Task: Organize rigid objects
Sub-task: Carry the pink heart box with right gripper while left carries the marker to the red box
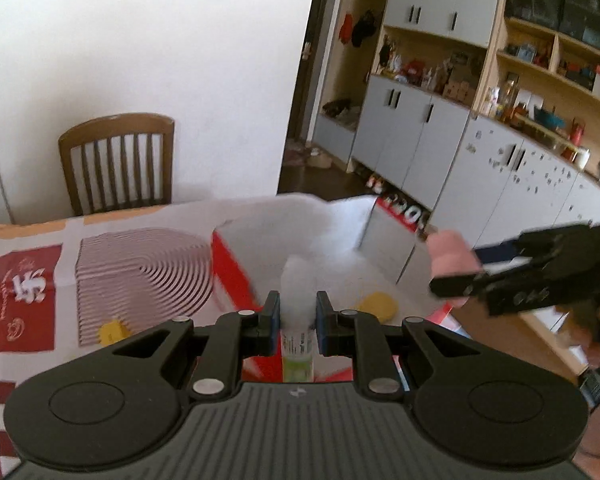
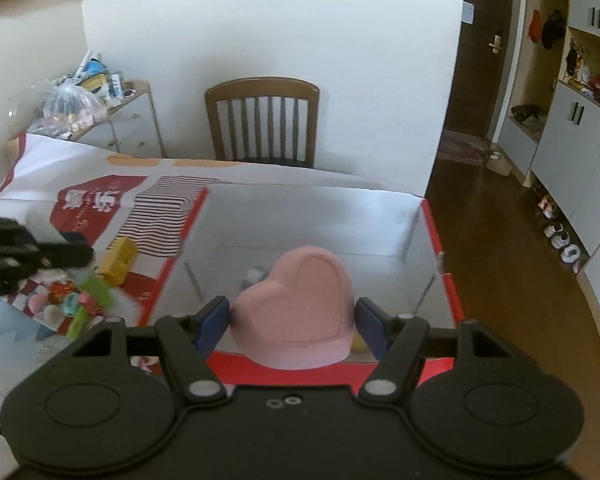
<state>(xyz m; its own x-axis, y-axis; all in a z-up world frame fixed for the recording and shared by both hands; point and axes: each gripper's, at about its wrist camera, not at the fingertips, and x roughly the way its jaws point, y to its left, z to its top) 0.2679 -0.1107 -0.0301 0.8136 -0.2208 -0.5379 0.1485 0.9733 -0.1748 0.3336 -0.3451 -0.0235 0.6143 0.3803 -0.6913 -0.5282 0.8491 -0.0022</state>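
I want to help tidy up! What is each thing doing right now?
Left gripper: shut on a small white-capped tube.
Right gripper: shut on a pink heart box, lid on.
Red and white box: open at the top, a yellow round thing inside.
Yellow block: lying on the tablecloth.

Left gripper [image 1: 296, 312] is clamped tight on a slim white-capped tube [image 1: 297, 320]. Right gripper [image 2: 293, 320], over on the right, has its pads pressed wide around a pink heart-shaped box [image 2: 300, 312], angled downward.
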